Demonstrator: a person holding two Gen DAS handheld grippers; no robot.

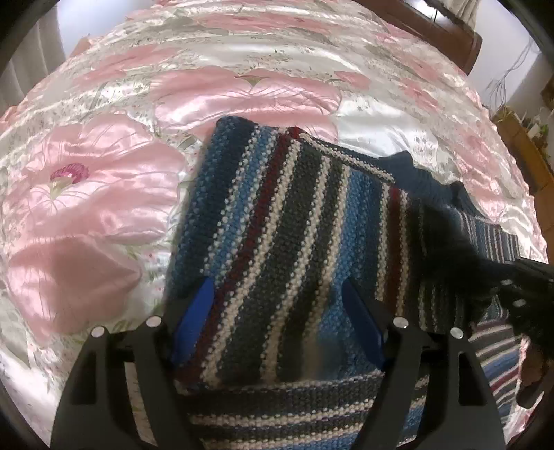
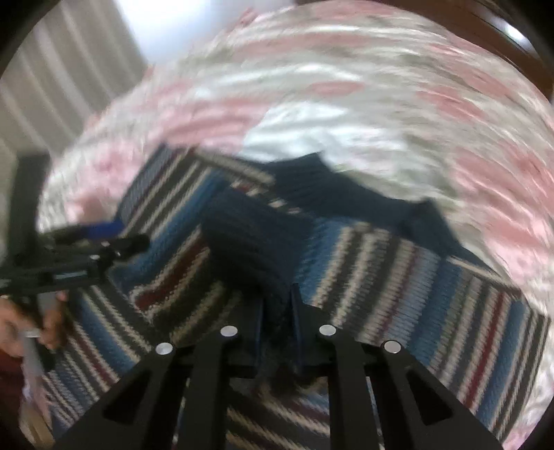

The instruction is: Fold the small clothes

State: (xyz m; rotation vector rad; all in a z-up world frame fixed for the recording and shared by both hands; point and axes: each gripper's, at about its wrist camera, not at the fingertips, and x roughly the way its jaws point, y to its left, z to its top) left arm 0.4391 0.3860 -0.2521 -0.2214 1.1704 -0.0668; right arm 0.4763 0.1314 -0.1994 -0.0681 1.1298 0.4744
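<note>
A striped knit sweater (image 1: 294, 221) in blue, white, dark grey and maroon lies on the bed, partly folded, with a navy collar (image 1: 408, 169) toward the far right. My left gripper (image 1: 277, 294) hovers open just above a folded panel of it, blue pads apart, nothing between them. In the blurred right wrist view, my right gripper (image 2: 278, 294) is shut on a navy ribbed cuff (image 2: 249, 235) of the sweater (image 2: 398, 273) and lifts it over the body. The left gripper (image 2: 100, 232) shows at the left there, held by a hand (image 2: 52, 322).
A shiny satin bedspread (image 1: 138, 145) with big pink flowers covers the bed all around the sweater. A dark wooden headboard (image 1: 450, 31) runs along the far right. Curtains (image 2: 62, 69) hang at the left. Wooden furniture (image 1: 526, 138) stands beside the bed at right.
</note>
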